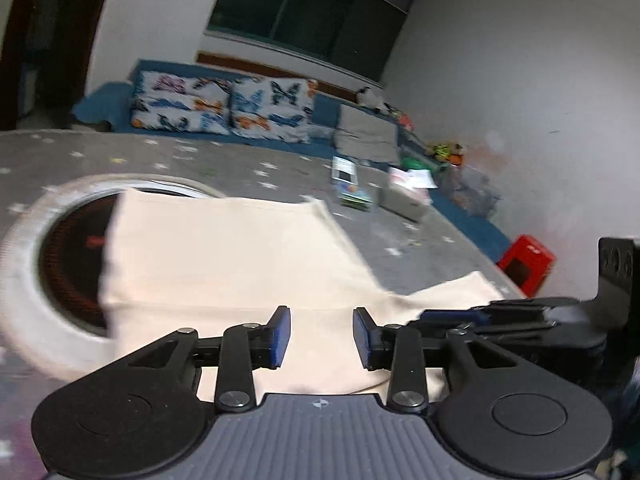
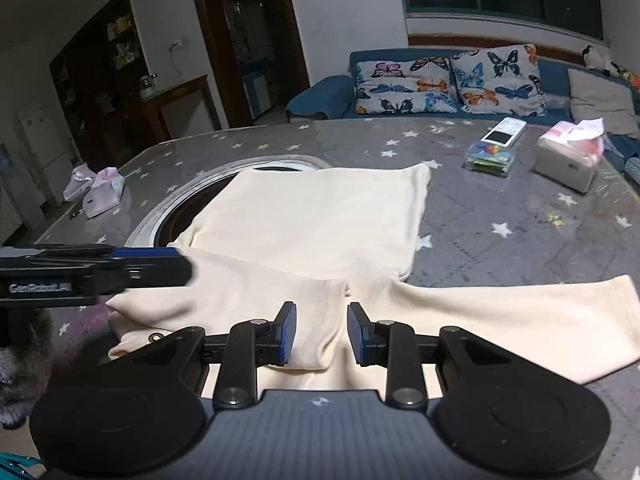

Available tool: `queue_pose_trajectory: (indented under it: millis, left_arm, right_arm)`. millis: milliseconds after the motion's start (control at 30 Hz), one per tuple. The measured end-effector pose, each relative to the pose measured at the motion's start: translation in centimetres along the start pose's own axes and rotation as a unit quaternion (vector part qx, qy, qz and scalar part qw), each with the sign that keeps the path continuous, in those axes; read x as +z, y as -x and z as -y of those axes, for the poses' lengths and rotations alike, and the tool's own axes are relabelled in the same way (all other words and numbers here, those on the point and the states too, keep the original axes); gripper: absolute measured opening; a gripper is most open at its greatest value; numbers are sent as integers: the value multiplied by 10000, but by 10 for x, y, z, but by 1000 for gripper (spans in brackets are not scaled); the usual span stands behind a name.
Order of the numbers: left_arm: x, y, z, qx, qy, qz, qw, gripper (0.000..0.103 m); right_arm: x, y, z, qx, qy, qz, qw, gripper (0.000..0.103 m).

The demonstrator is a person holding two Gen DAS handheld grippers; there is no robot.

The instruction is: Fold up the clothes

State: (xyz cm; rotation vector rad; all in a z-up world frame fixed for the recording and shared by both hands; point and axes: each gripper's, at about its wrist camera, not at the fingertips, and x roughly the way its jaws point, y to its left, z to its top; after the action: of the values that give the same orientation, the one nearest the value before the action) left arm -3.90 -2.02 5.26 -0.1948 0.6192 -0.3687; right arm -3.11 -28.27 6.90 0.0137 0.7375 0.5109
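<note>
Both our grippers, left (image 1: 322, 336) and right (image 2: 322, 332), hang with jaws parted and empty above the cream garment (image 2: 320, 216) spread on the star-patterned table (image 2: 520, 216). Beyond it sit a tissue box (image 2: 566, 160), a small pack (image 2: 490, 158) and butterfly cushions (image 2: 448, 82).

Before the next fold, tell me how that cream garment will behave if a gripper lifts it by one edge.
The cream garment will probably sag and drape, not hold shape: it lies flat with soft creases where a sleeve is spread. It looks thin, so likely light. On the smooth star-patterned table cover it may slide when tugged.
</note>
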Motion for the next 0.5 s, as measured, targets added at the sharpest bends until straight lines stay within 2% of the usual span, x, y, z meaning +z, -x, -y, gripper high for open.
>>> queue_pose_trajectory:
  millis: [233,367,467,500]
  left_arm:
    - [-29,31,-29,845,-493,-134,9951,43]
    - [-41,40,-40,1048,-596,-174,9925,43]
    - [-45,43,-48,1105,-586,-207,9919,43]
    - [-46,42,-49,1100,-593,-213,9919,43]
  right_arm:
    - [1,-29,-3,-167,36,-170,9997,28]
    - [2,-42,0,-265,24,-258,9993,26]
    - [2,-47,-3,-291,59,-315,9991,16]
    - [2,-47,-4,-306,85,-318,9990,9]
